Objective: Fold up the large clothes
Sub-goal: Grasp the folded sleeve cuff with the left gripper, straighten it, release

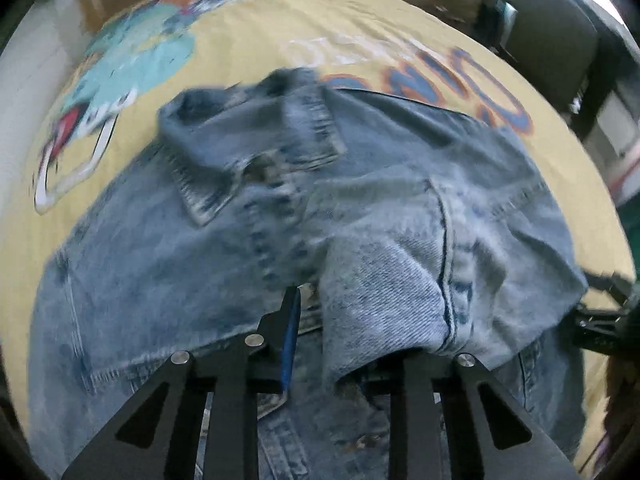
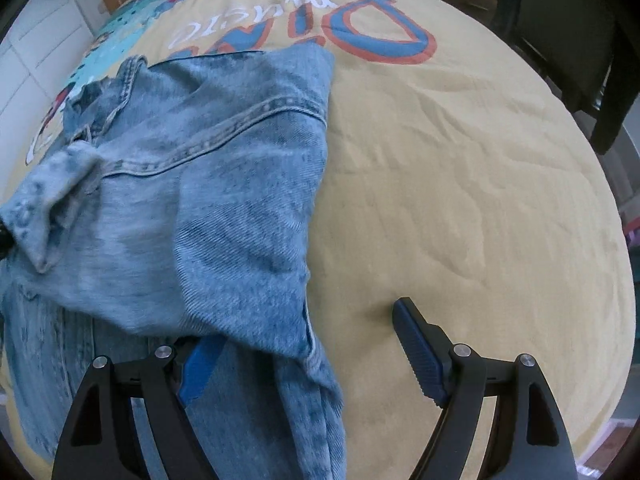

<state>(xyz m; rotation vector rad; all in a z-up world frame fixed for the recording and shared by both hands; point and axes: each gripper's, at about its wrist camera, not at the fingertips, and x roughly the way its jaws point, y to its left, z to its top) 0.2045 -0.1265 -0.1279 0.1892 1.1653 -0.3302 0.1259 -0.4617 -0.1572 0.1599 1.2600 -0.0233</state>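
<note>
Bare yellow cover [image 2: 460, 200] lies right of the faded denim jacket [image 2: 224, 184], collar crumpled; left tool [image 1: 316, 332] grips its fabric, right tool [image 2: 308, 360] spread wide

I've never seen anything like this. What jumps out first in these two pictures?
A faded blue denim jacket lies crumpled across the middle of a yellow bedspread, collar toward the far end. The spread itself catches the eye: big blue and orange lettering and a turquoise cartoon print at the far side. Low in each view black claws poke in: the left claw pinching a denim fold, the right claw spread wide over the jacket's edge.
</note>
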